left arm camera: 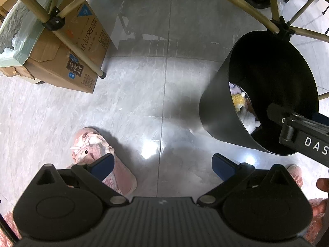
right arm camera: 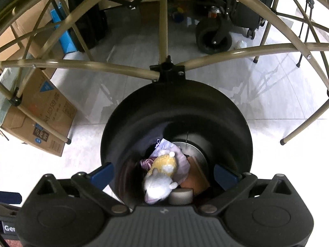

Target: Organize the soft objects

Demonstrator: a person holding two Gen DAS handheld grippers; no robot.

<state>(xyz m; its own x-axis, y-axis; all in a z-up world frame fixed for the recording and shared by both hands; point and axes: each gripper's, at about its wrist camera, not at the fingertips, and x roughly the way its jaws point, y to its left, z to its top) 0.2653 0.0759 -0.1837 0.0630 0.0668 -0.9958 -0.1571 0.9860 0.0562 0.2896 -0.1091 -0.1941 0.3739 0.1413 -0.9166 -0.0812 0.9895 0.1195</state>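
Toys [right arm camera: 159, 177] sit in the bin [right arm camera: 115, 127], both grippers spread empty.
Left gripper [left arm camera: 162, 163] could snag a slipper [left arm camera: 121, 175]; right gripper [right arm camera: 163, 171] might bump the rim.

My left gripper [left arm camera: 162, 164] hid half the pink slipper [left arm camera: 98, 154] at seven o'clock. The white toy [right arm camera: 158, 187] in the black bin [right arm camera: 144, 111] looked blurry.

The floor [left arm camera: 144, 86] is glossy polished tile with grey marbling, while the black bin [right arm camera: 176, 111] looks like smooth, slightly sheeny plastic. Inside it lie fluffy plush toys [right arm camera: 160, 177], and the pink slipper [left arm camera: 98, 154] is fuzzy fleece. The cardboard box [left arm camera: 67, 61] is matt brown paperboard.
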